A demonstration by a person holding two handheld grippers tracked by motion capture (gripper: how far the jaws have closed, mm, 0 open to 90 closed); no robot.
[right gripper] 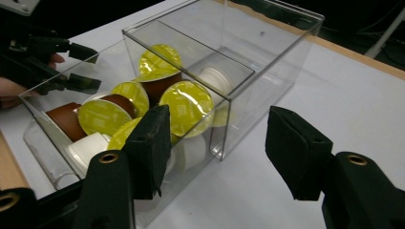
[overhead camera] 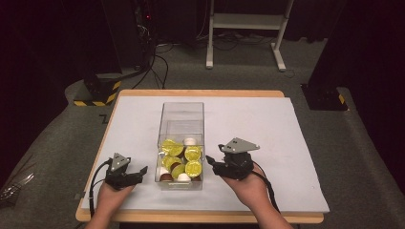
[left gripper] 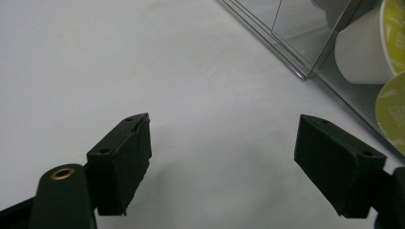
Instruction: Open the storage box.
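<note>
White tabletop (overhead camera: 296, 143), clear box (overhead camera: 181, 117) of capsules (overhead camera: 193, 168) mid-table, left gripper (overhead camera: 138, 172) and right gripper (overhead camera: 212, 164) flanking, jaws wide, empty

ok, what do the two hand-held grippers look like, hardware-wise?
Both are black. The left hand-held gripper and the right hand-held gripper each carry a grey three-cornered plate on top and trail a black cable toward the table's near edge. Up close, each has two blocky black pads on black arms with brass-ringed holes. No sleeves are visible on the forearms.

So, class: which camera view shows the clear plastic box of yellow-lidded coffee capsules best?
The right gripper view: the clear plastic box shows close, with its capsules distinct. The high view shows the whole box small; the left gripper view catches one corner.
</note>
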